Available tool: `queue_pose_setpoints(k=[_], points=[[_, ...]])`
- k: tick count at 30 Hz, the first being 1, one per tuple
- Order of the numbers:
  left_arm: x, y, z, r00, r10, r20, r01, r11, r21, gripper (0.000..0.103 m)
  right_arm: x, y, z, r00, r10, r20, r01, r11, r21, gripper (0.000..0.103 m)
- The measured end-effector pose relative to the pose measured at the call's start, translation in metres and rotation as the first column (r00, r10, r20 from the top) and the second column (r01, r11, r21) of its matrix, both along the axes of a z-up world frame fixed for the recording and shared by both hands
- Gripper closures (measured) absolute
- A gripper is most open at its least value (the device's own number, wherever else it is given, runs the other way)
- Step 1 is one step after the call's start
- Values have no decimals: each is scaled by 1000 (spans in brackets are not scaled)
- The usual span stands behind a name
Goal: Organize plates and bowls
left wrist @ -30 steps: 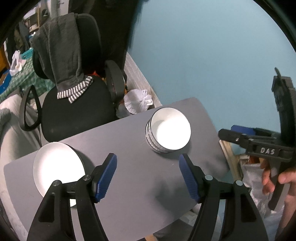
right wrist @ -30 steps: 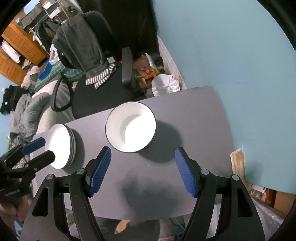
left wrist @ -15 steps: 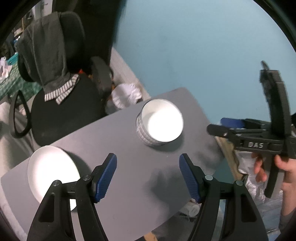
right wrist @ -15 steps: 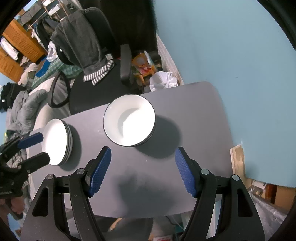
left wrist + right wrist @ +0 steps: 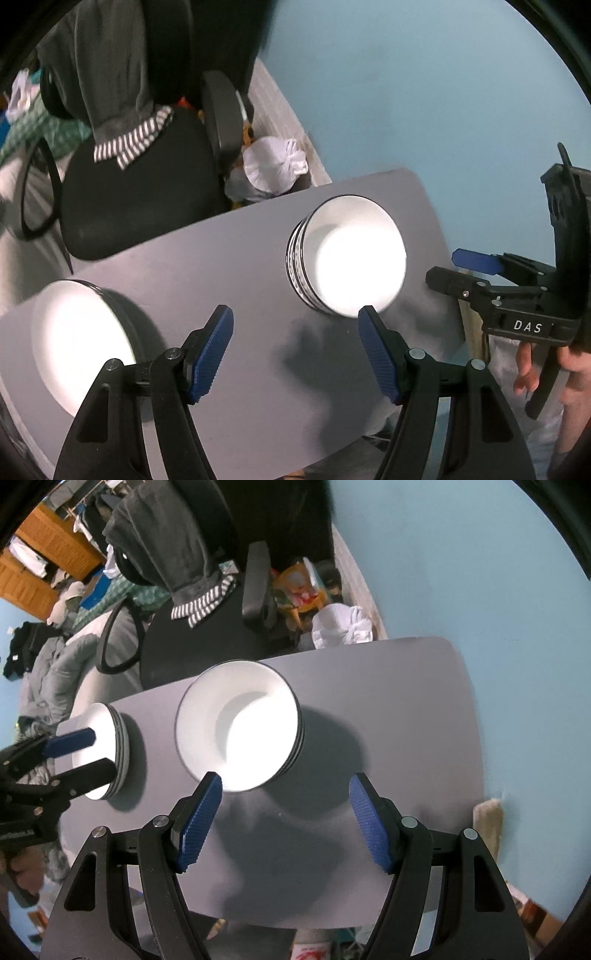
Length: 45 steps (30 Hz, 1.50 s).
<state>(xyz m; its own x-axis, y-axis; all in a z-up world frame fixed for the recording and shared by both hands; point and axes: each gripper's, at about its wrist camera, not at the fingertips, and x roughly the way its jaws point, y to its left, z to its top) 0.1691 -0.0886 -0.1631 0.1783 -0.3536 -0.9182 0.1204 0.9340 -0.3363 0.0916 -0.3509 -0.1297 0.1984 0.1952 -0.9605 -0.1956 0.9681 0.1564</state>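
Both grippers hang wide open and empty over the grey table (image 5: pixel 406 709). The bowl stack (image 5: pixel 240 734) sits mid-frame, just above the right gripper (image 5: pixel 286 812), the nearer one; the plate stack (image 5: pixel 77 336) lies lower left beside the left gripper (image 5: pixel 295 347).

Both wrist views look steeply down, sharing grey table (image 5: pixel 258 258).
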Motion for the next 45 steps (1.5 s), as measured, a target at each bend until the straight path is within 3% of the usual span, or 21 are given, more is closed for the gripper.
queue_pose_setpoints(k=[6,14,24,37,40,45], points=[[23,-13,-23,999,9,-45,-8,1000,19,32,30,-4,-19,997,45,-69,-44,999,17,32],[47,-20,-56,988,26,-152,-28,999,-14,32,59,-3,-48,981,100,-168,-91,994,58,32],[61,-22,-88,970,37,-241,-39,999,-5,32,70,-8,-77,957,128,-261,-108,990,90,32],[62,-24,-104,967,42,-253,-45,999,-6,31,72,-6,-87,949,147,-277,-118,986,118,34],[64,-23,-107,963,42,-267,-53,998,-33,32,73,-6,-90,948,137,-286,-97,984,150,35],[63,-26,-110,952,23,-306,-56,993,-101,41,74,-4,-93,947,132,-293,-84,982,171,37]])
